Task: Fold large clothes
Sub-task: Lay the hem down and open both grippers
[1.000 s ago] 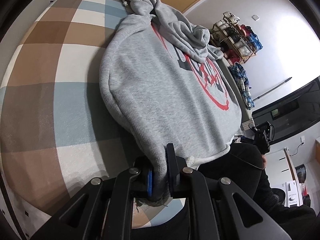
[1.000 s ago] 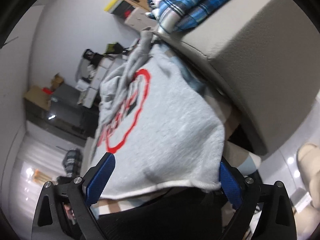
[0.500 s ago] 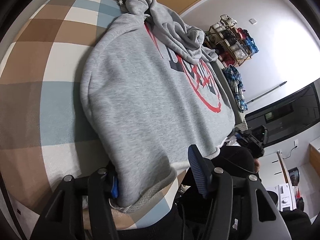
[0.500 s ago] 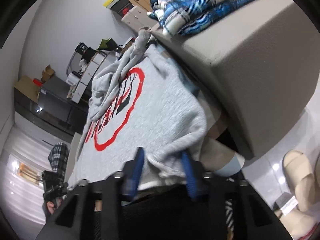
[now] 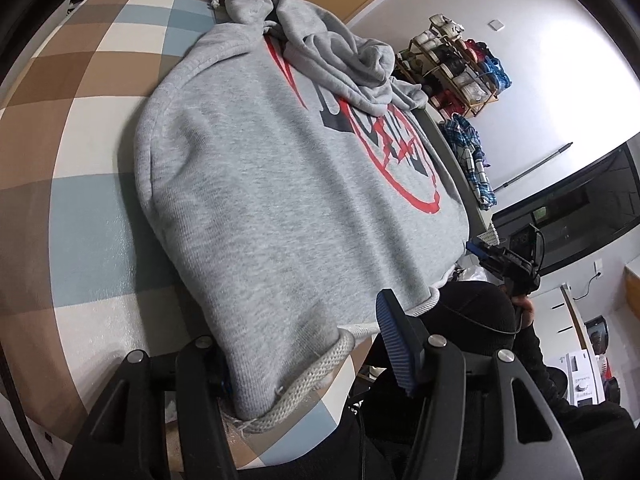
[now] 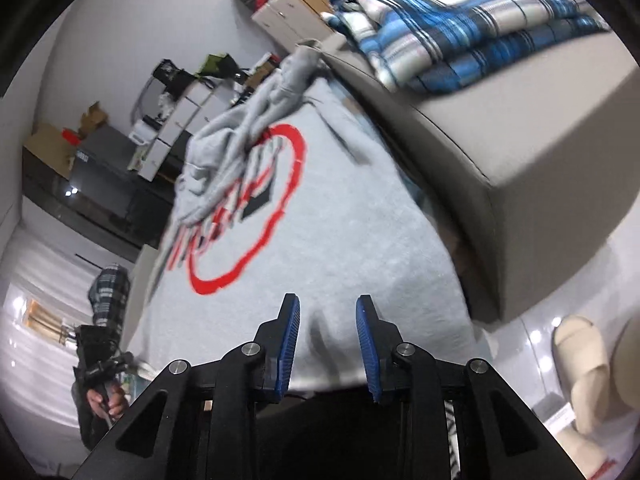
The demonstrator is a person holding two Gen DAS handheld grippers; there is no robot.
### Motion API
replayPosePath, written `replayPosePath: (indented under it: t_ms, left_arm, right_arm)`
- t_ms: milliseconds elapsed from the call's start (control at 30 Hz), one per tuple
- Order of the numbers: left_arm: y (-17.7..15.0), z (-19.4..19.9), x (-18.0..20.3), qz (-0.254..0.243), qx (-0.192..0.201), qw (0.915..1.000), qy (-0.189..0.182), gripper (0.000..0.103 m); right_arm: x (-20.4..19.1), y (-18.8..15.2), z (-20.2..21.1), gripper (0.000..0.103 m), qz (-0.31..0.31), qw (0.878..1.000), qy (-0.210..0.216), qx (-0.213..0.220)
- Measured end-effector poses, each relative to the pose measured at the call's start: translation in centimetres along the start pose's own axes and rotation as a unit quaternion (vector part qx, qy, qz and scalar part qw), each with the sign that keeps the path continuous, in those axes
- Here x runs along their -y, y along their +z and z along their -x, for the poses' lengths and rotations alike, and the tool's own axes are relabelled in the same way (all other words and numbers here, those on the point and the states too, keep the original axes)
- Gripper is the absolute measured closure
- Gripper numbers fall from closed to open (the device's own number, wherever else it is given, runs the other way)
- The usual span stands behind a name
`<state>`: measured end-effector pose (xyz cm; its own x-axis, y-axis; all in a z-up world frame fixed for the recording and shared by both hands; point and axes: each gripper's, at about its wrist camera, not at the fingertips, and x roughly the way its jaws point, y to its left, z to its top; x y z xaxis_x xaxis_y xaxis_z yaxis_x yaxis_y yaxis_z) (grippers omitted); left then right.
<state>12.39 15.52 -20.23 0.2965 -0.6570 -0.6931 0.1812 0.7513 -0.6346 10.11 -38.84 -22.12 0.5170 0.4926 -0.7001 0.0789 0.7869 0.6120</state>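
Grey hoodie [image 5: 280, 208] hem between parted jaws

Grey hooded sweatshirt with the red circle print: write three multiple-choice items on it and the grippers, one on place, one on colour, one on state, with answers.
1. Where does the grey hooded sweatshirt lie?
A. on the checked brown, blue and white cover
B. on the floor
C. on a chair

2. What colour is the folded plaid garment on the beige cushion?
A. red and black
B. blue and white
C. green

3. How do the jaws of the left gripper stand?
A. shut on the hem
B. open, with the ribbed hem between them
C. out of view

Answers: 1 A, the cover shows all around the sweatshirt. 2 B, blue and white stripes show in the right wrist view. 3 B, the fingers stand wide apart beside the hem.
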Motion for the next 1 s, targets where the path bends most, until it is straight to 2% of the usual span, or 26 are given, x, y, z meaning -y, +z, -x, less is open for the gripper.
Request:
replayPosePath:
  t_ms: [33,100,133,167,233,333,367,433,533,733,800,1000]
  left_arm:
    - [0.0,0.0,0.0,0.001,0.000,1.0000,0.000,0.051]
    - [0.0,0.0,0.1,-0.001,-0.001,1.0000,0.001,0.051]
    - [0.0,0.0,0.1,-0.001,-0.001,1.0000,0.001,0.051]
    - [0.0,0.0,0.1,0.000,0.000,1.0000,0.000,0.051]
    - [-0.1,0.1,0.0,0.007,0.001,1.0000,-0.003,0.051]
    - [-0.2,0.0,0.2,0.005,0.010,0.9998,-0.015,0.041]
    - [-0.3,0.0,0.3,0.004,0.013,0.9998,-0.016,0.039]
    - [-0.3,0.0,0.5,0.003,0.015,0.9998,-0.013,0.038]
    - [-0.2,0.0,0.4,0.012,0.013,0.9997,-0.015,0.037]
    - [0.2,-0.3,0.6,0.020,0.010,0.9997,-0.014,0.034]
    - [0.2,-0.3,0.7,0.016,0.009,0.9998,-0.012,0.032]
    - [0.4,-0.5,0.7,0.018,0.004,0.9998,-0.012,0.031]
  right_arm:
    - [0.3,-0.1,0.2,0.071,-0.004,1.000,-0.003,0.004]
    - [0.8,-0.4,0.7,0.051,-0.009,1.000,0.001,0.015]
    - [1.2,-0.6,1.1,0.032,-0.014,1.000,0.002,0.027]
    - [1.4,-0.7,1.4,0.025,-0.016,0.999,0.000,0.037]
    - [2.2,-1.2,1.9,0.025,-0.021,0.999,-0.002,0.046]
    - [3.2,-1.6,1.8,0.025,-0.044,0.999,0.012,0.028]
    - [3.3,-1.6,1.8,0.025,-0.037,0.999,0.003,0.030]
    - [3.8,-1.6,1.6,0.023,-0.035,0.999,-0.012,0.033]
    - [5.5,-1.4,0.7,0.022,-0.062,0.998,0.003,0.024]
    - [6.0,-1.1,-1.3,0.022,-0.071,0.996,0.057,-0.001]
    - [4.7,-1.3,-1.0,0.022,-0.050,0.994,0.100,-0.002]
    - [2.7,-1.1,0.5,0.022,-0.016,0.986,0.165,0.007]
